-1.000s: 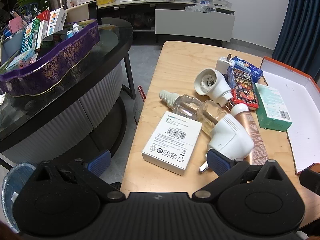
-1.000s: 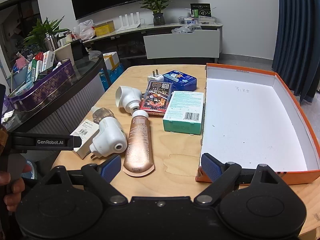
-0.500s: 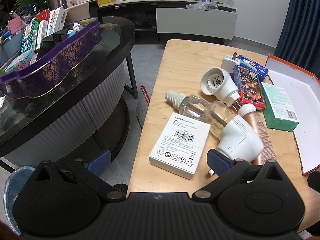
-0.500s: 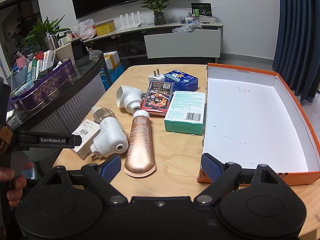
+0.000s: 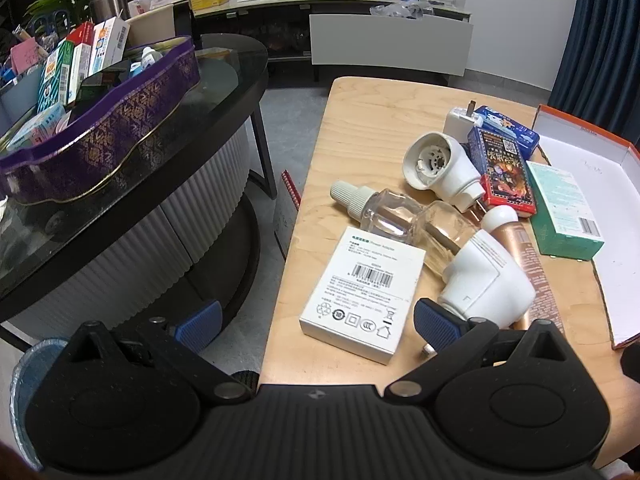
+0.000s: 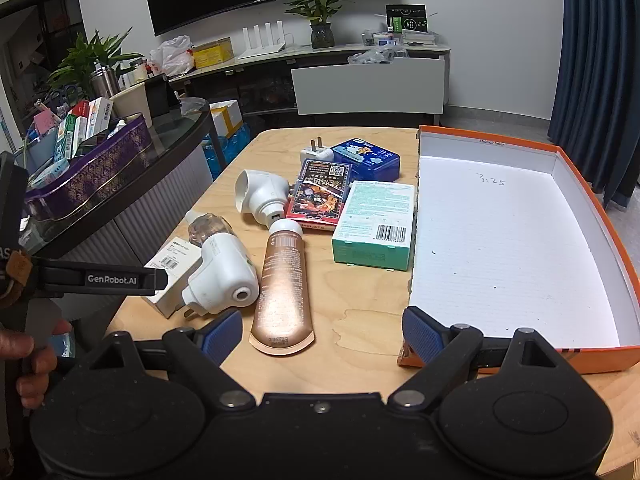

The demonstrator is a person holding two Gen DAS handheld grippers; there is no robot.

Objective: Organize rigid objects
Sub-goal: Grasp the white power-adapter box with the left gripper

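Both your claws are spread wide and carry nothing; the left claw (image 5: 316,322) hovers low over the near corner of the wooden surface (image 5: 360,120), and the right claw (image 6: 322,330) hangs over the near edge, facing the clutter.

Just ahead of the left claw, between its fingers, lies the white adapter box (image 5: 362,292); touching that box on its right is the white plug-in diffuser (image 5: 486,284) with a clear bottle (image 5: 404,220) pushed into it. The copper tube (image 6: 284,284) lies straight ahead of the right claw, its crimped end nearest you; beyond it sit a second white diffuser (image 6: 260,194), a red card box (image 6: 320,196), a teal carton (image 6: 376,224), a blue packet (image 6: 368,158) and a white plug (image 6: 316,152). The open orange tray (image 6: 588,196), empty, sits ahead and to the right of the right claw; I judge it the likely destination.

Watch these risks; the white adapter box sits near the surface's left edge, so a skewed approach from the left claw could nudge it toward the floor; the diffuser touches it, so lifting one may drag the other; the clear bottle is round and could roll if its neighbours shift; the copper tube looks smooth and tapered, so a pinch near the flat end might slip; and the two claws work close together, so crossing paths could knock them.
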